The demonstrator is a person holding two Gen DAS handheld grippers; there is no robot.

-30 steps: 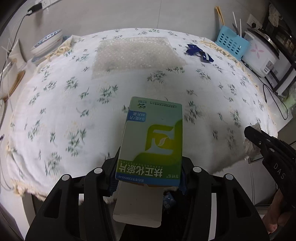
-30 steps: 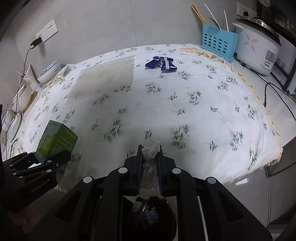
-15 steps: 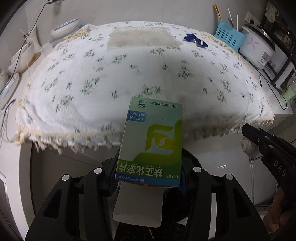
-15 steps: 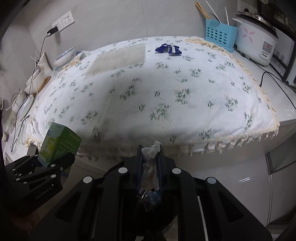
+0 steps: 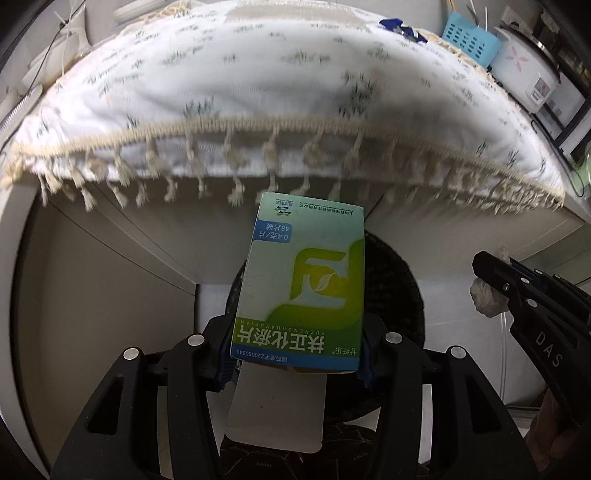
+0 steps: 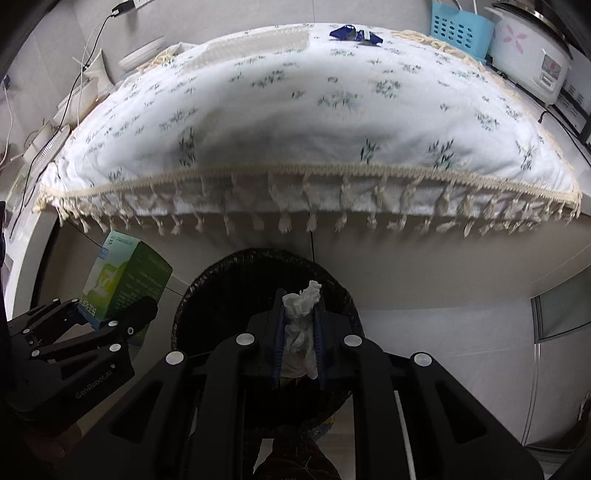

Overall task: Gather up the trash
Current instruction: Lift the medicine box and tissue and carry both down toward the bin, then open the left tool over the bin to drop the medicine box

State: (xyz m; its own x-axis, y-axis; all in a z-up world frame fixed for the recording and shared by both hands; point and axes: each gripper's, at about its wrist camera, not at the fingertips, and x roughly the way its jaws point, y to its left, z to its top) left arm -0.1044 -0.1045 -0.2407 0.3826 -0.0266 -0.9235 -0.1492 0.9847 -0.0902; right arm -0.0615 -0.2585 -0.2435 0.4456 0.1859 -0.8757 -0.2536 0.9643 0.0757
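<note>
Tongs both dropped from above the floral-clothed table (image 6: 332, 122) to the black-lined round bin (image 6: 207, 288): left tongs (image 5: 299, 354) gripped the green cardboard medicine box (image 5: 306, 280), right tongs (image 6: 299, 332) the crumpled white tissue (image 6: 301, 314), ready for release.

This was a home kitchen. A counter was covered by a white floral tablecloth (image 6: 332, 122) with a cream tasselled fringe, and everything else sat around that cloth. Just past its far right corner stood a white rice cooker (image 6: 532, 55) printed with a pink flower, and beside that a light blue perforated plastic utensil basket (image 6: 461, 27). At the cloth's far left lay stacked white plates (image 6: 142, 59), with a charger plugged into a wall socket (image 6: 125, 5) above. Below the cloth's front edge stood a round black-lined waste bin (image 6: 207, 288) against pale cabinet fronts.
</note>
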